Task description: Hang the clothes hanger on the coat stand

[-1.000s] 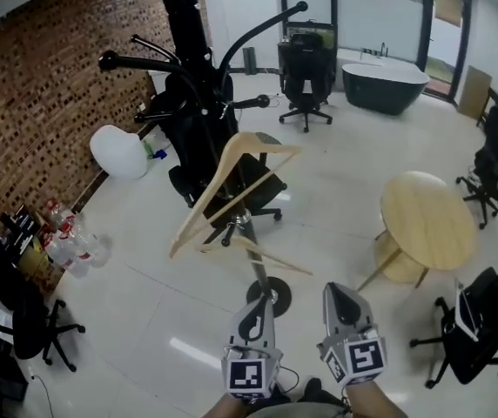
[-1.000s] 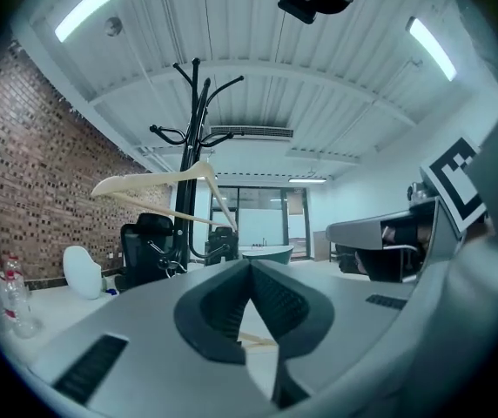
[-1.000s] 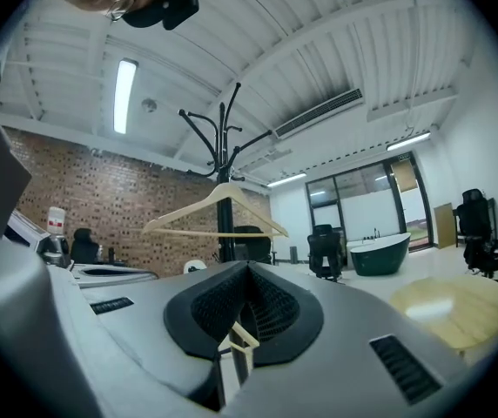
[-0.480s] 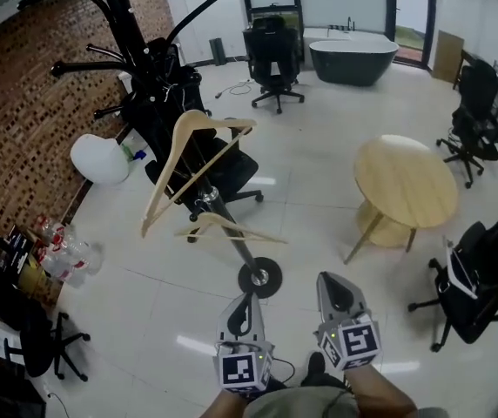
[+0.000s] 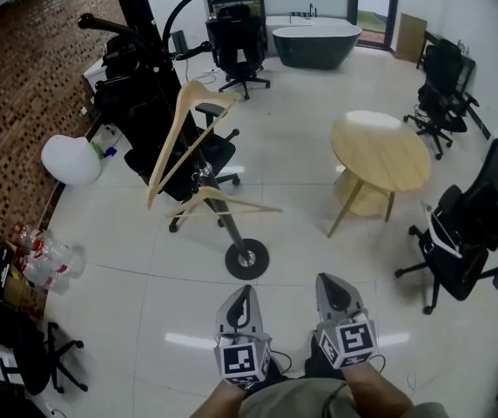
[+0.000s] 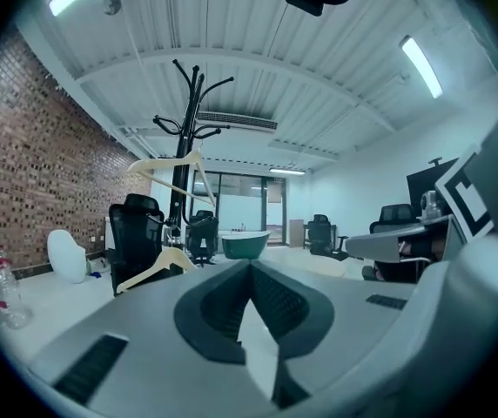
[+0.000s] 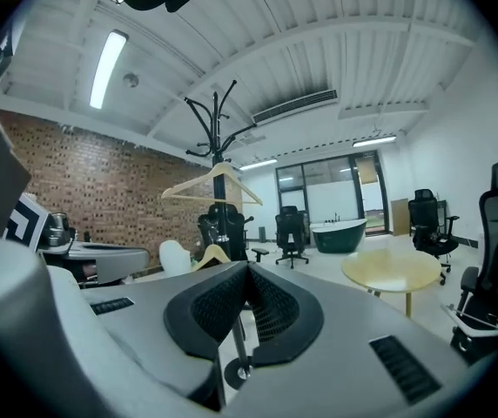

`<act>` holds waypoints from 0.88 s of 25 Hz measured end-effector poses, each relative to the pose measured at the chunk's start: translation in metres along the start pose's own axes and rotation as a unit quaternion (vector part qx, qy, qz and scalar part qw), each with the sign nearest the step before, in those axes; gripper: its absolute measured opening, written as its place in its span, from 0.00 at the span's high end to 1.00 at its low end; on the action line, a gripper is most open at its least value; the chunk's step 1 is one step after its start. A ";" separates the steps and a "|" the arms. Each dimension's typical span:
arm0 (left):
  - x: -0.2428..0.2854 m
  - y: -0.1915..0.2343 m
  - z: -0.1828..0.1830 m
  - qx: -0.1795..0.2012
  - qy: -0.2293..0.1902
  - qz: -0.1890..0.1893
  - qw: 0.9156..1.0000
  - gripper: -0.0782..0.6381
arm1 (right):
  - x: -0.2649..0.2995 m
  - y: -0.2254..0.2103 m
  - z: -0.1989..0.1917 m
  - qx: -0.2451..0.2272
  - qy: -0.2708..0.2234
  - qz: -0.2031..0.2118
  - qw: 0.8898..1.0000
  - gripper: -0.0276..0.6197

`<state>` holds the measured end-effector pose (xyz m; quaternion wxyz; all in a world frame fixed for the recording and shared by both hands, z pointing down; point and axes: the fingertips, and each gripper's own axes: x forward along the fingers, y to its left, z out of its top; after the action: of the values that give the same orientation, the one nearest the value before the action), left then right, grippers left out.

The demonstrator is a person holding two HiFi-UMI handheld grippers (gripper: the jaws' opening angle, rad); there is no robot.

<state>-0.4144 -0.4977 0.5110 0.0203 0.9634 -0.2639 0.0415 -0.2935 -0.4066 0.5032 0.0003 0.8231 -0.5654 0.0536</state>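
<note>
Okay, both grippers sat low at the bottom edge of the head view, side by side, pointing at the coat stand (image 5: 232, 232). The left gripper (image 5: 243, 296) had its jaws pressed together with nothing between them. The right gripper (image 5: 332, 287) was the same, jaws together and empty. Neither touched anything, and both were well apart from the stand's round base (image 5: 246, 258).

Two wooden hangers were on the black stand. The upper hanger (image 5: 169, 149) hung tilted from the stand's upper part, with its long side slanting down to the left. The lower hanger (image 5: 236, 198) sat beside the pole further down, roughly level; what it hooked on could not be made out.

A black office chair (image 5: 198, 157) stood right behind the stand. The brick wall (image 5: 14, 103) ran along the left, with a white rounded object (image 5: 70, 159) near it. A round wooden table (image 5: 380, 151) stood to the right of the stand, and a dark bathtub (image 5: 312, 43) was at the far end.
</note>
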 end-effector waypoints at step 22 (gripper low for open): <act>-0.009 -0.090 -0.043 0.011 0.048 0.015 0.999 0.87 | -0.089 -0.110 -0.034 0.035 0.039 -0.054 0.997 0.98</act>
<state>-0.3790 -0.4131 0.5516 0.0220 0.9563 -0.2769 0.0910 -0.2258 -0.2816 0.5360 -0.0032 0.8494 -0.5171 0.1055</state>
